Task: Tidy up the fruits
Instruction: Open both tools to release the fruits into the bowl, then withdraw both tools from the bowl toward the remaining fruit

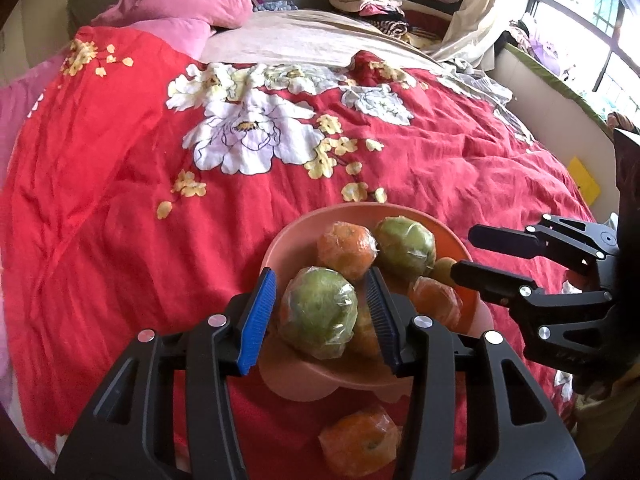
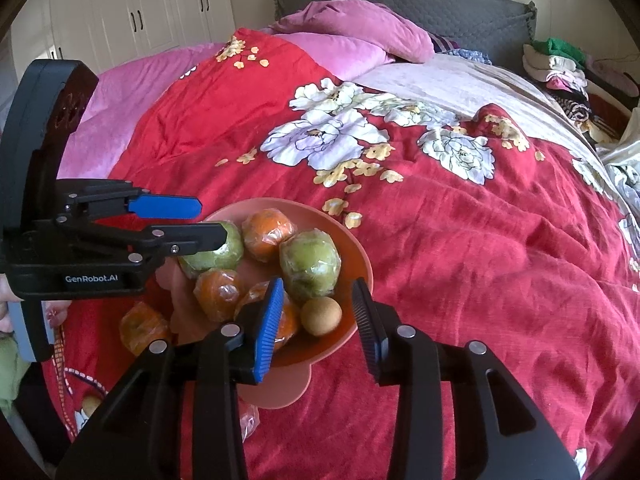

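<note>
Your left gripper (image 2: 208, 220) reads "GenRobot.AI" in the right wrist view only. It is clamped on a wrapped green fruit (image 1: 318, 312) over the pink bowl (image 1: 288, 236) on the bed (image 1: 120, 240). Your right gripper (image 2: 320, 316) stands apart, empty. A small brown fruit (image 2: 321, 316) shows fully there alone.

My left wrist cam looks forward and down along its fingers (image 1: 256, 320), close over the pink bowl (image 1: 280, 240), bed (image 1: 120, 220) beyond toward 12 o'clock. My right wrist cam does the same, bowl (image 2: 360, 256) close at 6–7 o'clock. Both share bowl, red quilt (image 2: 480, 260), headboard (image 2: 400, 4); each sees the other gripper at the frame edge.
</note>
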